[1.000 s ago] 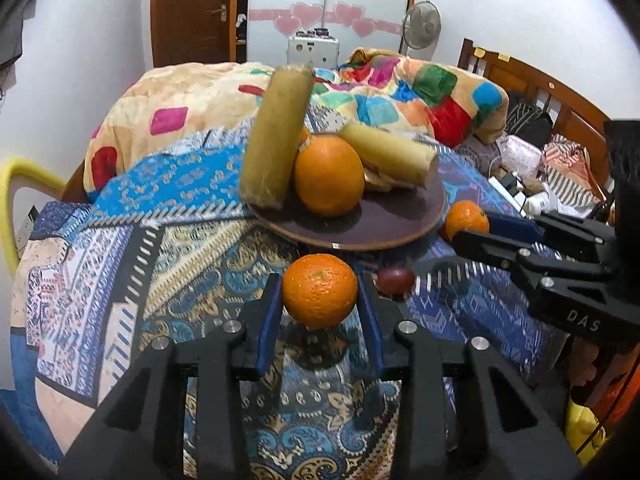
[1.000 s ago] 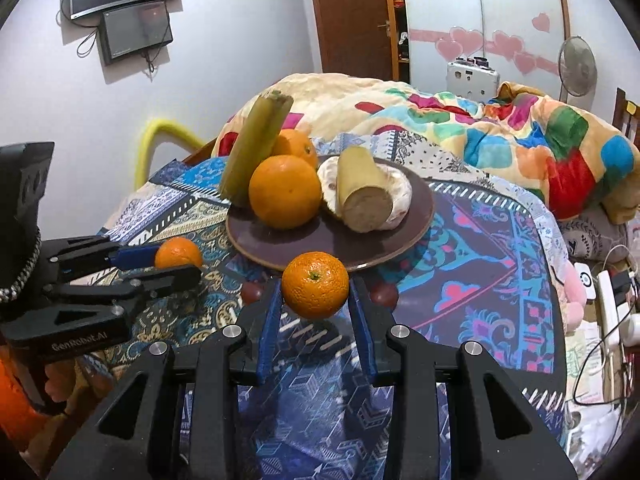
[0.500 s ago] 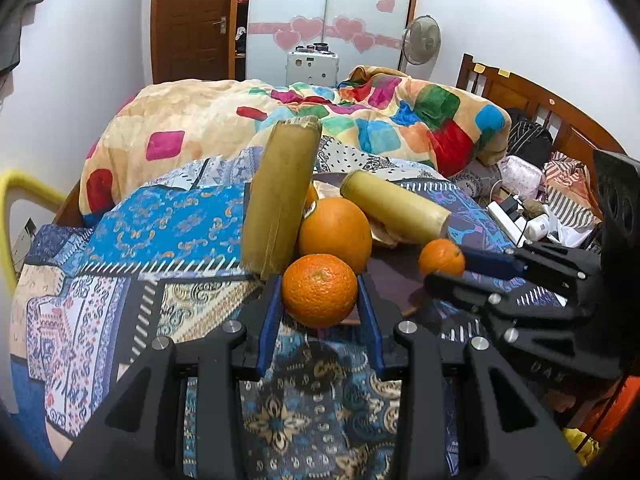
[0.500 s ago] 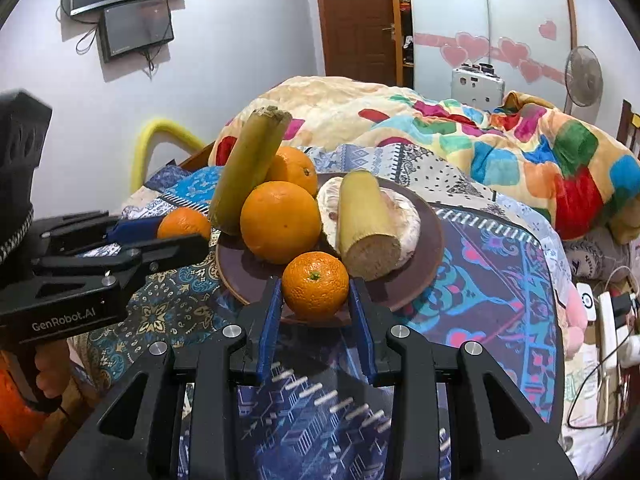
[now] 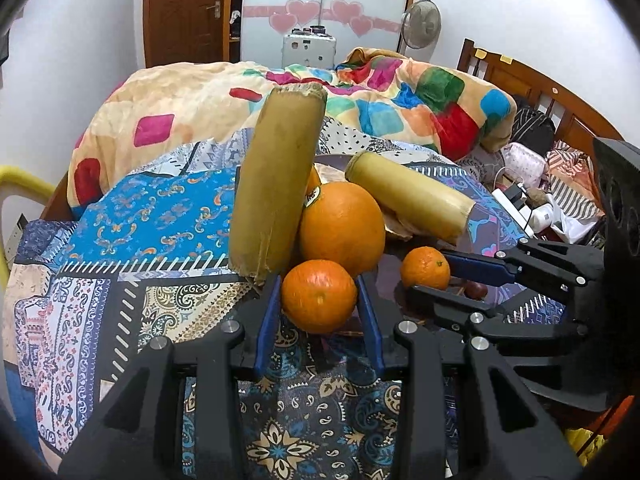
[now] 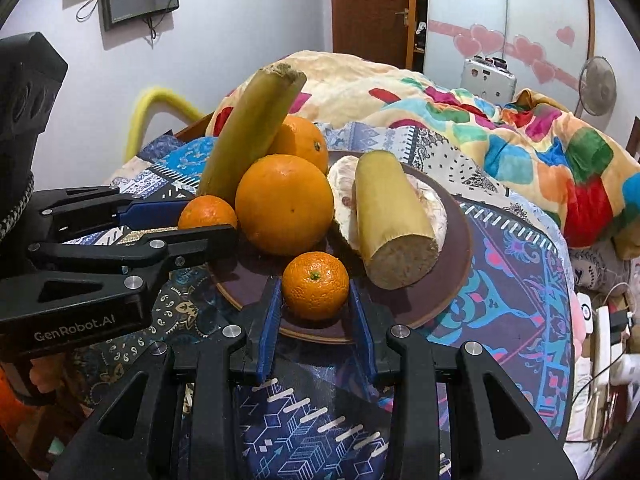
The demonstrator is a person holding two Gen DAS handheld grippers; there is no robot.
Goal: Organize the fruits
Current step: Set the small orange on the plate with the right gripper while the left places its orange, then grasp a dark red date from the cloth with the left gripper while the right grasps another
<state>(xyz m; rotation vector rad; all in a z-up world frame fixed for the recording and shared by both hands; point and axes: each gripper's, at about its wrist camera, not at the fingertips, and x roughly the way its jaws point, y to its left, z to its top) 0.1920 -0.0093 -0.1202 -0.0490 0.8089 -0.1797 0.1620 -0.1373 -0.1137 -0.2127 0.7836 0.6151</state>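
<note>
My left gripper [image 5: 319, 300] is shut on a small orange [image 5: 319, 296], held at the near edge of the dark round plate [image 6: 456, 240]. It also shows in the right wrist view [image 6: 207, 213]. My right gripper [image 6: 315, 292] is shut on another small orange [image 6: 315, 285] over the plate's front rim; this orange shows in the left wrist view [image 5: 425, 268]. On the plate lie a big orange [image 6: 284, 204], a second orange [image 6: 298, 142] behind it, two yellow-green stalk pieces [image 6: 250, 132] [image 6: 394, 220] and a pale peeled fruit [image 6: 432, 204].
The plate stands on a table under a blue patterned cloth [image 5: 160, 216]. A small dark red fruit [image 5: 475, 290] lies by the plate. A bed with a colourful quilt [image 5: 400, 92] is behind. A yellow chair back [image 6: 160, 100] is at the left.
Both grippers have moved forward with their oranges, from over the cloth to the plate's edge. The plate's fruit looks closer in both views.
</note>
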